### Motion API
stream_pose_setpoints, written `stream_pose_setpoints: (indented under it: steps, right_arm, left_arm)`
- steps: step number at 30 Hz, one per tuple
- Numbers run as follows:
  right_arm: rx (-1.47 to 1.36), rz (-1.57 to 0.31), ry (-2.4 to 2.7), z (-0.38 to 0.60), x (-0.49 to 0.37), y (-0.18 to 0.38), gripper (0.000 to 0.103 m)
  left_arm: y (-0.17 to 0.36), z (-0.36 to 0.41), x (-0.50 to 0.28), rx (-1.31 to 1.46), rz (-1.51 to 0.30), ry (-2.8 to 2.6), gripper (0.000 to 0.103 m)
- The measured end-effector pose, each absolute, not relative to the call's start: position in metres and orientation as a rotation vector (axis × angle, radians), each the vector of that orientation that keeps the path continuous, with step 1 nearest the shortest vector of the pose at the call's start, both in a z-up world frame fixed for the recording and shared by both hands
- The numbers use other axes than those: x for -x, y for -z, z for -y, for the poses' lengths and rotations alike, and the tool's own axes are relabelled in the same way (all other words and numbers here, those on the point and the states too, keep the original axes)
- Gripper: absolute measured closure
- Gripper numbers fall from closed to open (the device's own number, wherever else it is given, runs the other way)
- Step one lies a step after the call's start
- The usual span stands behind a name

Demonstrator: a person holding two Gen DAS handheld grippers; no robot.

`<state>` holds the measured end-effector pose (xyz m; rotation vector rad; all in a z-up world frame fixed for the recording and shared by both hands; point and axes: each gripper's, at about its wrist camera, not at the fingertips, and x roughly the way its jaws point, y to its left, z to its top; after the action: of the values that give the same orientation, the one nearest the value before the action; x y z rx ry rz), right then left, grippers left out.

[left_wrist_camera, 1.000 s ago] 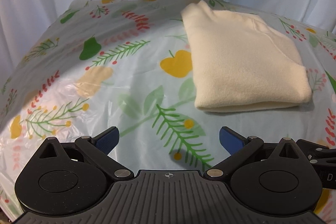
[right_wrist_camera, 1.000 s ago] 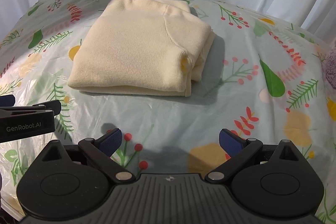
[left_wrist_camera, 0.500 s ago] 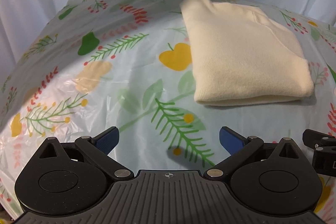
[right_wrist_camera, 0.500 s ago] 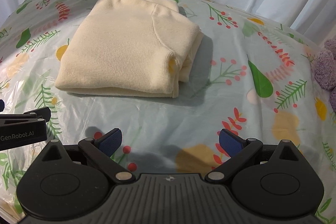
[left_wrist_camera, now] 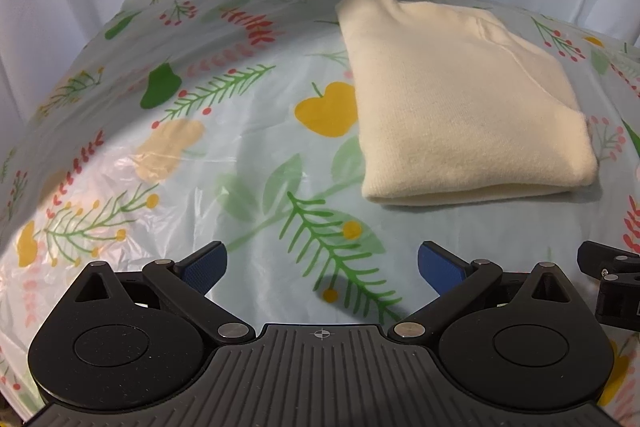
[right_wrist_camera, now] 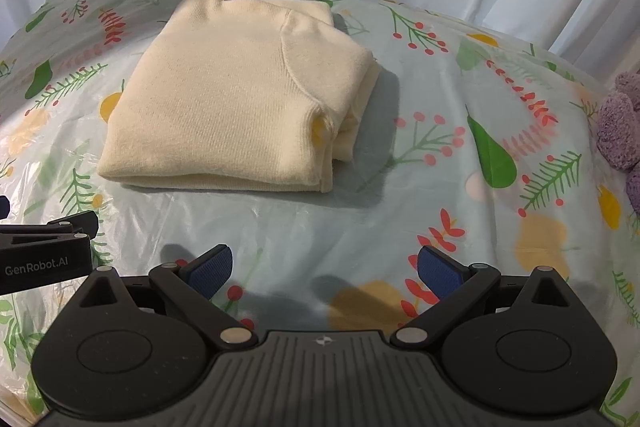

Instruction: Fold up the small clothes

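White curtains are hanging behind the leaf-print tablecloth (right_wrist_camera: pixel 500 163) where the cream sweater (right_wrist_camera: pixel 236 99) is lying folded toward the far side, both the left gripper (left_wrist_camera: pixel 320 267) and right gripper (right_wrist_camera: pixel 324 267) are hovering near, spread wide and empty, so I'm guessing it's finished, maybe needing a final pat.

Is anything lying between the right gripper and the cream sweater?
Nothing visible. Only bare floral tablecloth lies between the open right gripper and the folded cream sweater. The purple plush sits far off to the right, and the left gripper is off to the left.
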<state>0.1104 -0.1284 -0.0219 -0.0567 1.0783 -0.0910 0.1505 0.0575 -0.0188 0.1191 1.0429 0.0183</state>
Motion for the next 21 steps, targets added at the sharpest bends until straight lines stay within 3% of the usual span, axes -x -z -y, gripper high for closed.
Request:
stream_pose_setpoints:
  steps: [21]
  right_arm:
    - [0.053, -1.065, 0.098, 0.133, -0.1099, 0.0185, 0.004]
  left_arm:
    - [0.0183, -0.052, -0.152, -0.101, -1.057, 0.011, 0.0]
